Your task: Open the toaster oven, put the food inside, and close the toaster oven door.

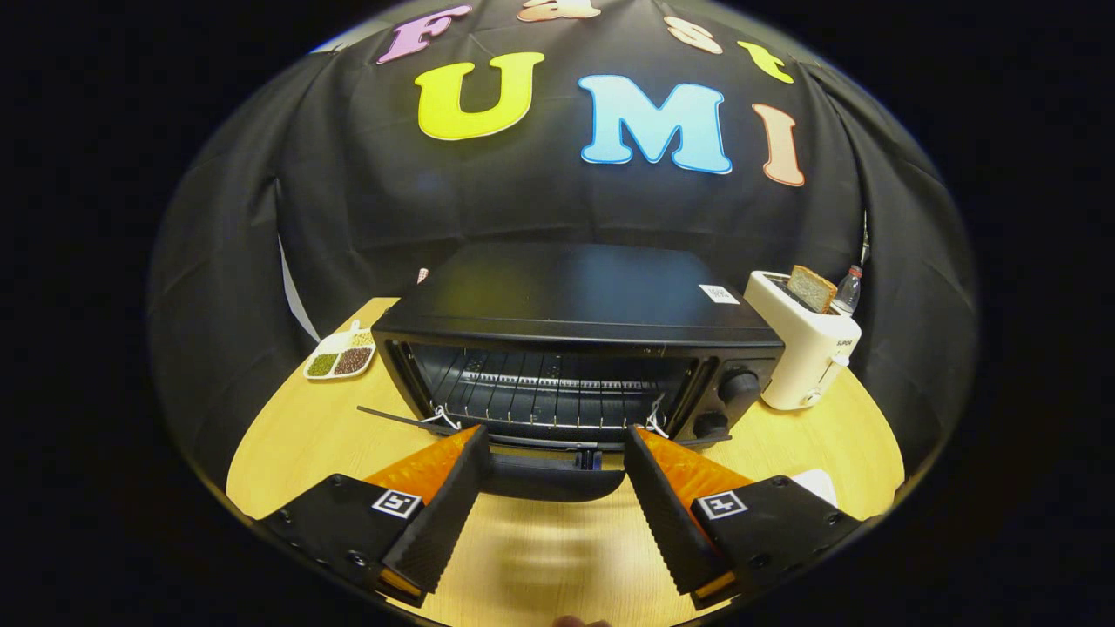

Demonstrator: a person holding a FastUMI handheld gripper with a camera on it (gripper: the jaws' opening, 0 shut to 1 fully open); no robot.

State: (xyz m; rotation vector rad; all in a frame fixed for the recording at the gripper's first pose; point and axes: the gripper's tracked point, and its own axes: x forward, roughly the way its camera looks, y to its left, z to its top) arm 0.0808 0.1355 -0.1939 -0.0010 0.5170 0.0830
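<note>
A black toaster oven (575,300) stands on the round wooden table (287,453), just ahead of my fingers. Its door hangs folded down toward me, and the wire rack (549,387) inside is bare. The door's dark handle (544,479) lies low between my two fingers. My gripper (556,435) is open, its fingers wide apart on either side of the handle and touching nothing that I can see. A slice of bread (812,287) sticks up out of a white toaster (806,348) to the right of the oven.
To the left of the oven lies a small white dish (341,357) with compartments of beans. A clear bottle (850,292) stands behind the white toaster. Something white (819,483) peeks out beyond my right finger. A thin dark rod (392,416) lies by the oven's left corner.
</note>
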